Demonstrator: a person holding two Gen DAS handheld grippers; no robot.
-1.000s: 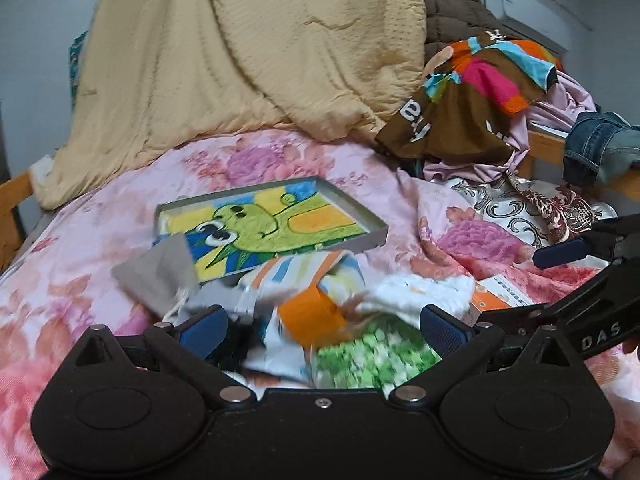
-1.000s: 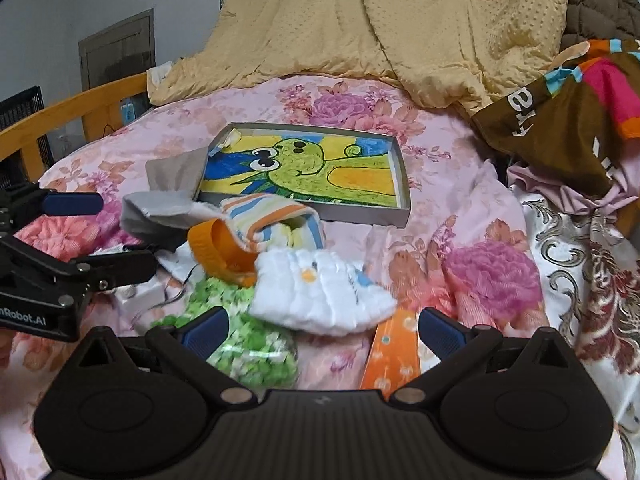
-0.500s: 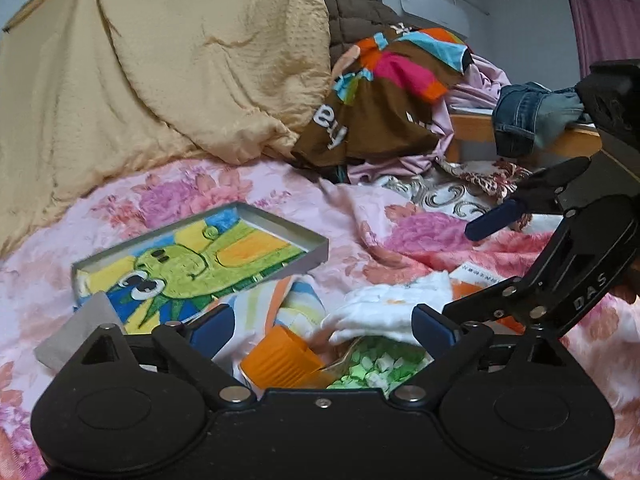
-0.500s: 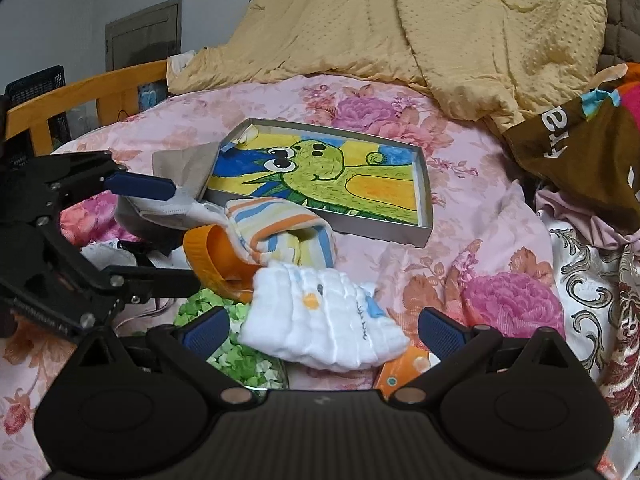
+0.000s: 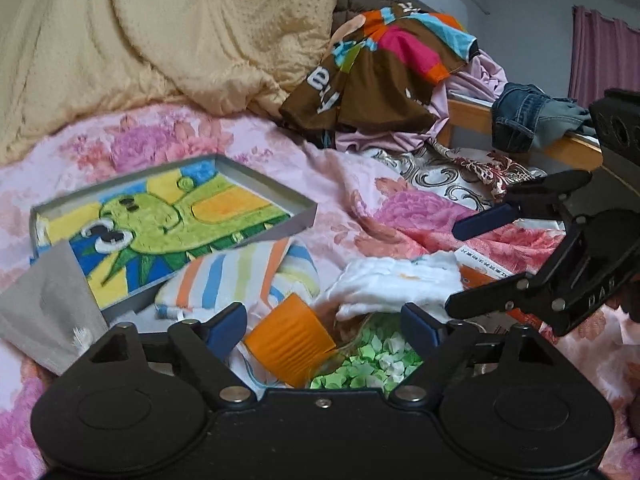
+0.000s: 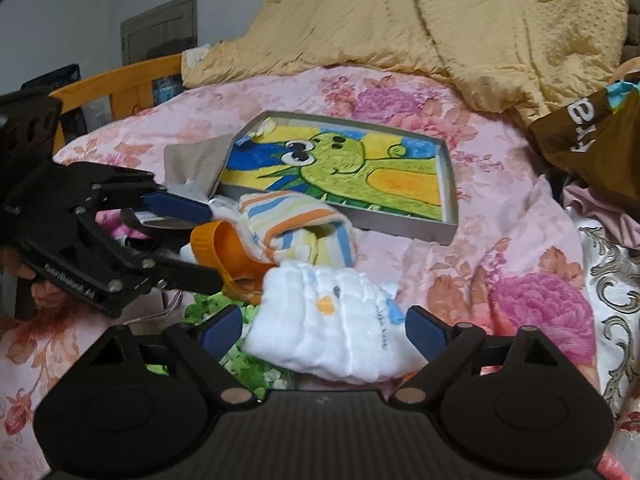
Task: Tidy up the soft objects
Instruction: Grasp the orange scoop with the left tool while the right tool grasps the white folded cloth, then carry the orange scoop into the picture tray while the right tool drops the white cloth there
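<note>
Two blue-padded grippers are hovering over the pink floral bedspread [image 5: 340,184]: the right gripper [image 6: 324,330] is straddling the white quilted cloth [image 6: 332,324], its pads apart and not pressing, while only the left view is showing jeans [image 5: 520,116] draped on the wooden rail. Since a second ago both have been narrowing slightly, the left gripper [image 5: 324,326] drawing closer around the orange ribbed cup [image 5: 290,340] beside the striped fabric pouch [image 5: 240,276], without clamping it.

Place: home bedroom
Evidence: pink floral bedsheet [image 6: 420,96], rumpled tan quilt [image 5: 160,28] and heaped clothes [image 5: 392,64] beyond the claw; orange wooden bed rail [image 6: 120,80] to its left
</note>
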